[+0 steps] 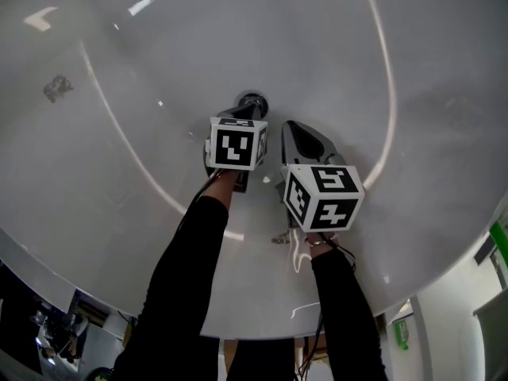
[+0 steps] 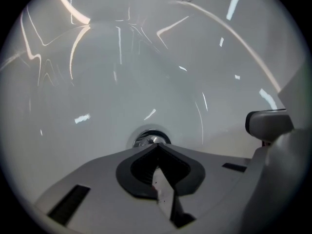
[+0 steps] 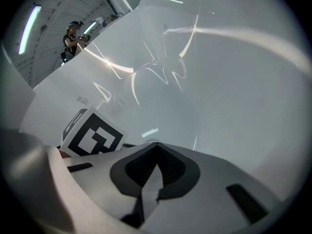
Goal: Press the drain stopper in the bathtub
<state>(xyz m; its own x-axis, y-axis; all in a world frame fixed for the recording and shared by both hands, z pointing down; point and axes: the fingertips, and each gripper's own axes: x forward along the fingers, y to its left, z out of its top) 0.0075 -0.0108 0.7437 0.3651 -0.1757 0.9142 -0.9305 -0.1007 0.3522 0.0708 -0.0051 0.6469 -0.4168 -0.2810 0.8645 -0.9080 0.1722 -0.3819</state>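
Observation:
The round chrome drain stopper [image 1: 252, 101] sits in the floor of the white bathtub [image 1: 333, 46]. In the left gripper view the drain stopper [image 2: 150, 139] shows just beyond the tips of my left gripper [image 2: 157, 147], whose jaws are shut with nothing between them. In the head view my left gripper [image 1: 248, 111] points at the stopper from just below it; whether it touches cannot be told. My right gripper [image 1: 292, 130] hangs beside it to the right, over bare tub floor, its jaws [image 3: 155, 147] shut and empty.
The tub's curved walls rise all around, with the rim [image 1: 103, 280] near the bottom of the head view. The left gripper's marker cube [image 3: 92, 136] shows in the right gripper view. A person [image 3: 73, 38] stands far off beyond the tub.

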